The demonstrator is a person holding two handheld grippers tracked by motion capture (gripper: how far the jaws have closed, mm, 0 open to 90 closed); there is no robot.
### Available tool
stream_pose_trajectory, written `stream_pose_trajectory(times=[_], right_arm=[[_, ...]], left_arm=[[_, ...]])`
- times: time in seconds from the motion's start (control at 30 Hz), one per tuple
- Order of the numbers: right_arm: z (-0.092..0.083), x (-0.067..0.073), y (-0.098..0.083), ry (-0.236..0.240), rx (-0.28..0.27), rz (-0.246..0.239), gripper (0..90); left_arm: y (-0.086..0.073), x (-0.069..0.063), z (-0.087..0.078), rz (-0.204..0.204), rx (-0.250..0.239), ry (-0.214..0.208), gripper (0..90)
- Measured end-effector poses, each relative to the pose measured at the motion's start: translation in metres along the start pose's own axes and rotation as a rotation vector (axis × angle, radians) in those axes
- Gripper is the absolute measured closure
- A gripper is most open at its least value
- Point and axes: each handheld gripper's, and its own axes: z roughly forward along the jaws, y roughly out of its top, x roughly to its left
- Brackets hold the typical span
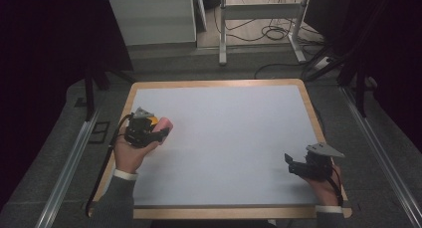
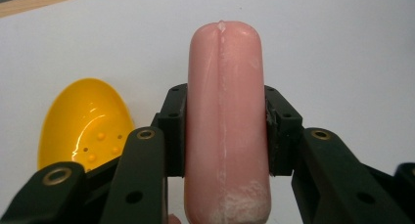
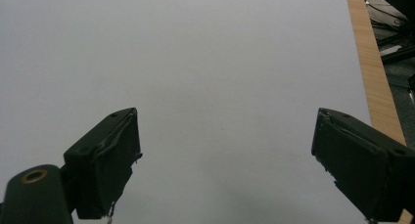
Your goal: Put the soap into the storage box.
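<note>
High view: the left gripper (image 1: 160,132) sits near the left edge of the table (image 1: 224,86), about midway along it. The left hand (image 1: 130,156) wraps its body from below, forearm coming up from the bottom left corner, jaws pointing right and slightly away from the person. A pink sausage (image 1: 164,123) juts from those jaws, low over the white surface. The right gripper (image 1: 288,161) is near the right edge, toward the near right corner, well apart from the left one. The right hand (image 1: 323,185) grips it from behind, wrist at the near edge, jaws pointing left across the table.

Left gripper view: the left gripper's (image 2: 226,131) jaws are clamped on the sausage (image 2: 226,111), a pad pressed on each flank at about mid-length, the rounded tip standing clear beyond them. A pale seam runs down its length, with a whitish scuff at the near end. A yellow spoon bowl (image 2: 85,123) lies on the table (image 2: 342,53) just left of the jaws, hollow side up.

Right gripper view: the right gripper's (image 3: 225,150) jaws stand wide apart with nothing between them, over bare white table (image 3: 195,62). The wooden edge runs along the right side.
</note>
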Motion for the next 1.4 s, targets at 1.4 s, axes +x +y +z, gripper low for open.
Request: stream_pose_trajectory(times=[1.4], right_arm=[[0.0, 0.0, 0.0, -0.006, 0.003, 0.002, 10.5]], left_arm=[[0.004, 0.045, 0.004, -0.07, 0.044, 0.081, 60.1]])
